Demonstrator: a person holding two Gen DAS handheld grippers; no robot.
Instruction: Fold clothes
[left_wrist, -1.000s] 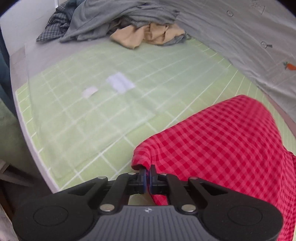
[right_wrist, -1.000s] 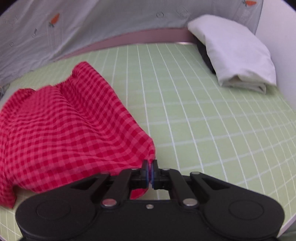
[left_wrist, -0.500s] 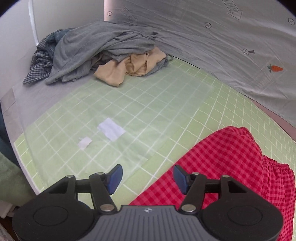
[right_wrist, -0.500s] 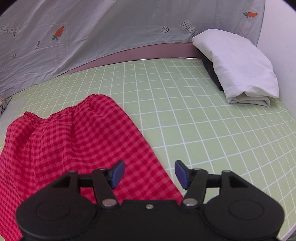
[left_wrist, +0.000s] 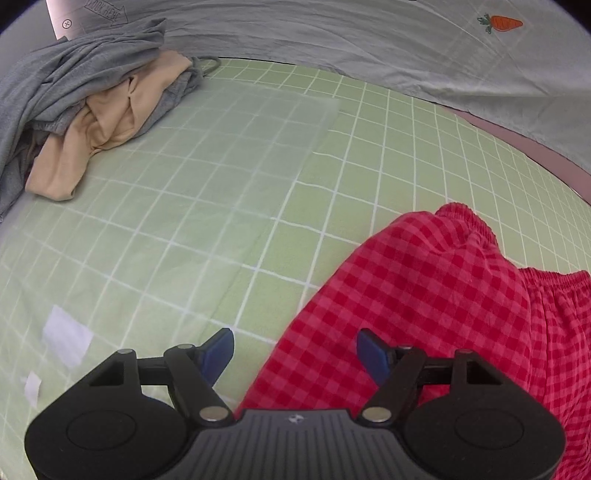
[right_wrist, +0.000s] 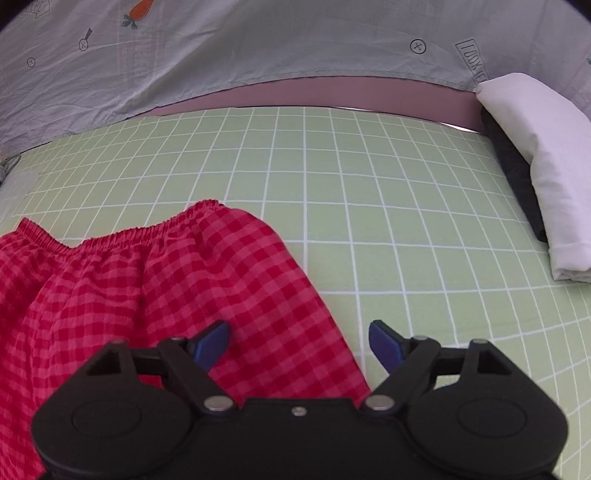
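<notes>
Shorts (left_wrist: 436, 306) in red check lie on the green grid mat (left_wrist: 258, 184), waistband (right_wrist: 147, 229) at the far edge, the cloth doubled on itself with one soft ridge running up the middle. My left gripper (left_wrist: 295, 350) hangs over their left edge with its fingers spread and nothing between them; my right gripper (right_wrist: 299, 343) hangs over the right edge, spread and empty too. Whether another fold is due or this piece is finished, I cannot tell from how it lies. If I take it up again, I judge it best to pinch both layers together near the corners, at matching heights, and carry them over level so the edges meet and the ridge flattens. A clothes pile (left_wrist: 92, 92) waits far left; a white stack (right_wrist: 535, 166) sits far right.
</notes>
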